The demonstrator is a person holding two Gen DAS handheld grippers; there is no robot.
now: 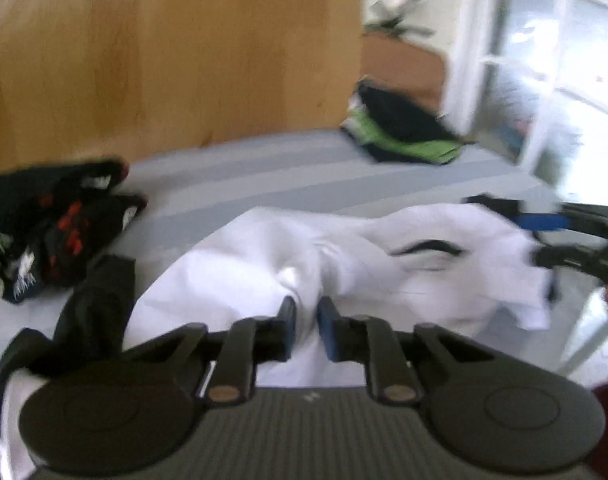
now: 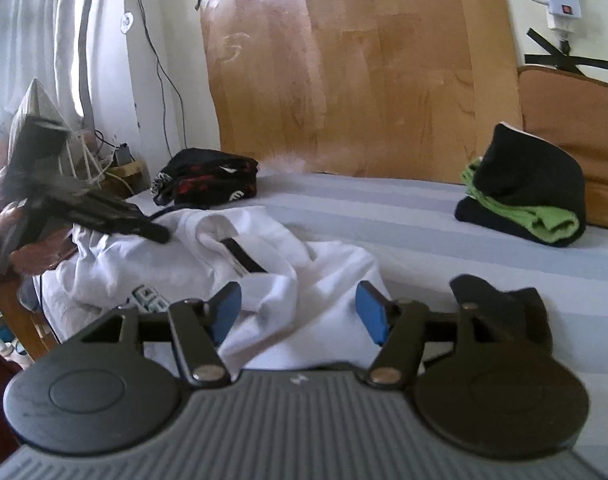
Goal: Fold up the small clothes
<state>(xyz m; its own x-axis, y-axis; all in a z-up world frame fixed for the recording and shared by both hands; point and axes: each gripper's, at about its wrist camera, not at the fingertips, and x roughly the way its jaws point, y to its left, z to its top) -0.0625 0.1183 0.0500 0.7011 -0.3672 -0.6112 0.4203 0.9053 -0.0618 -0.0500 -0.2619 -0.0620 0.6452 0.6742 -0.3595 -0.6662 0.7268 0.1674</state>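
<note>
A crumpled white garment (image 1: 255,256) (image 2: 183,264) with a dark neck trim lies on the striped grey bed sheet (image 1: 263,168) (image 2: 444,232). My left gripper (image 1: 307,320) is shut on a bunched fold of it, and the blue pads squeeze the cloth. In the right wrist view the left gripper (image 2: 159,234) shows blurred at the garment's left side. My right gripper (image 2: 299,312) stands open over the garment's near edge; its pads do not touch the cloth. It appears in the left wrist view at the garment's right end (image 1: 520,236).
A black cloth (image 1: 99,292) (image 2: 504,304) lies beside the white garment. A dark patterned pile (image 1: 51,228) (image 2: 211,184) and a folded black and green stack (image 1: 404,132) (image 2: 532,196) sit farther back. A wooden board (image 2: 344,80) leans on the wall.
</note>
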